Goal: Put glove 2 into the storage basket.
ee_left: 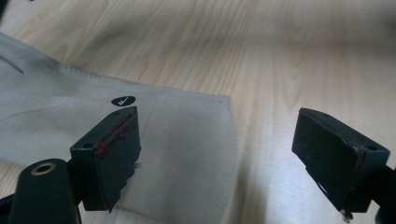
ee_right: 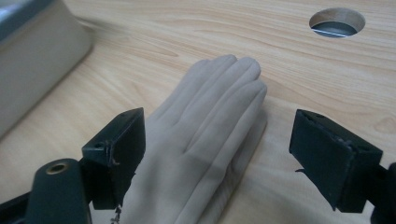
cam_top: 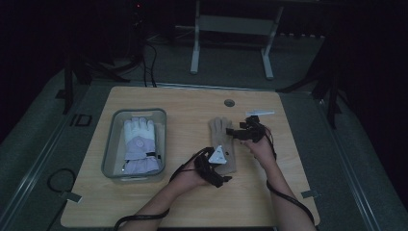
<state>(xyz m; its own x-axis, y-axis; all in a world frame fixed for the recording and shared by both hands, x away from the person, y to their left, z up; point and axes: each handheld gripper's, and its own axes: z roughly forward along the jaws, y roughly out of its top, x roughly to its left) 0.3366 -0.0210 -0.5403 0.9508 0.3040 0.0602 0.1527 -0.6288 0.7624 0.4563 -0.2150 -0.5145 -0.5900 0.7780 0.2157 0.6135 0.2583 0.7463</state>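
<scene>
A beige glove (cam_top: 222,142) lies flat on the wooden table (cam_top: 183,103), fingers pointing away from me. My left gripper (cam_top: 217,163) hovers open over its cuff end (ee_left: 187,140), which carries a small black label (ee_left: 123,100); one jaw is above the cloth, the other above bare wood. My right gripper (cam_top: 243,134) is open just above the glove's finger end (ee_right: 219,107), jaws either side of it. Neither gripper holds anything.
A clear plastic bin (cam_top: 110,144) at the left holds a white and lilac ski glove (cam_top: 138,144). A round cable hole (cam_top: 229,103) sits near the table's far edge, with a white strip (cam_top: 260,113) to its right. The bin's wall (ee_right: 37,60) is close by.
</scene>
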